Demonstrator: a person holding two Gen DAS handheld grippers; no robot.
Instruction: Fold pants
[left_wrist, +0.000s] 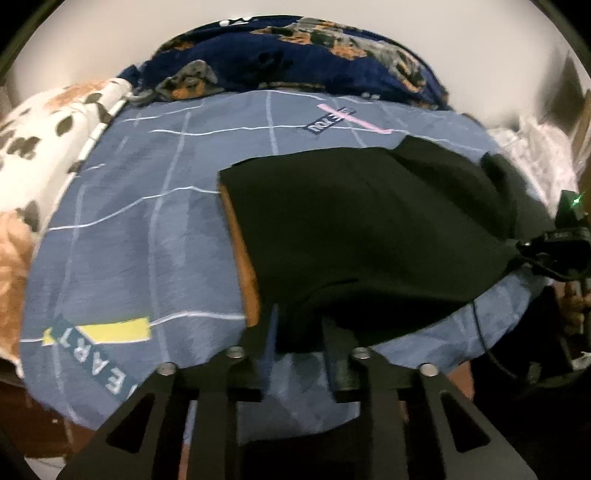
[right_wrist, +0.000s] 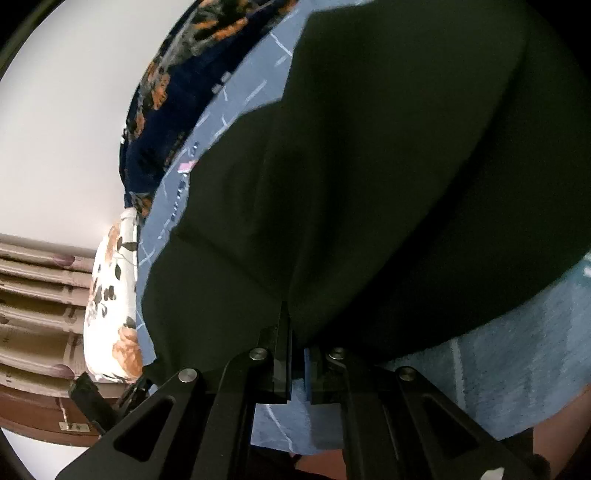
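The left gripper (left_wrist: 300, 334) has its jaws parted around a fold of the black cloth pants (left_wrist: 369, 229), seemingly loose; the right gripper (right_wrist: 297, 354) is clenched on their hem. The pants spread toward twelve o'clock over the blue grid-patterned bedsheet (left_wrist: 147, 229).

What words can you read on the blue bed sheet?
"EART": white letters beside the yellow bar on the blue sheet, cut off at the near edge, so likely part of a longer word.
Dark label by the pink stripe: too blurred to read.
Nothing readable on the black pants.
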